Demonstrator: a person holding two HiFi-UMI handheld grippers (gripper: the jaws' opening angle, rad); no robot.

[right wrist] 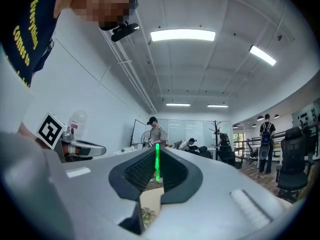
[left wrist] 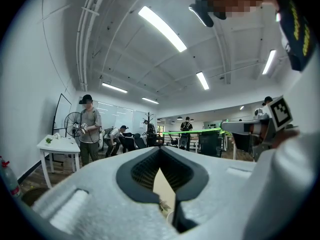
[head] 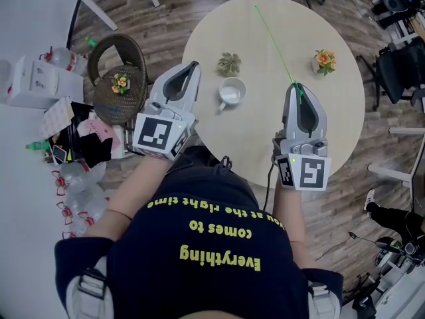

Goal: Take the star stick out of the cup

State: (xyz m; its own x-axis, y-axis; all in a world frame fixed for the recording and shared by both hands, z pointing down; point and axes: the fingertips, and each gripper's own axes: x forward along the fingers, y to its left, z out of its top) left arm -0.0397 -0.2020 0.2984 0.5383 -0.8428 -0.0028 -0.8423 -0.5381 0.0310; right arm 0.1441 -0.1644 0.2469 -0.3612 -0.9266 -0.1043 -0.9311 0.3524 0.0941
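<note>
A white cup [head: 231, 93] stands upright near the middle of the round table [head: 265, 138], with nothing sticking out of it. My right gripper [head: 297, 86] is over the table to the right of the cup, shut on a thin green stick [head: 275, 48] that slants up and away from the jaws. In the right gripper view the stick [right wrist: 157, 168] stands between the pads of my right gripper [right wrist: 156, 151]. My left gripper [head: 194, 65] hovers by the table's left edge, left of the cup, shut and empty. The left gripper view shows my left gripper [left wrist: 160, 151] with its jaws together.
A small green plant [head: 230, 64] sits behind the cup and an orange flower pot [head: 324, 60] at the table's right. A wicker chair [head: 119, 78] and floor clutter [head: 73, 138] lie to the left. Office chairs [head: 398, 65] stand on the right. People stand far off.
</note>
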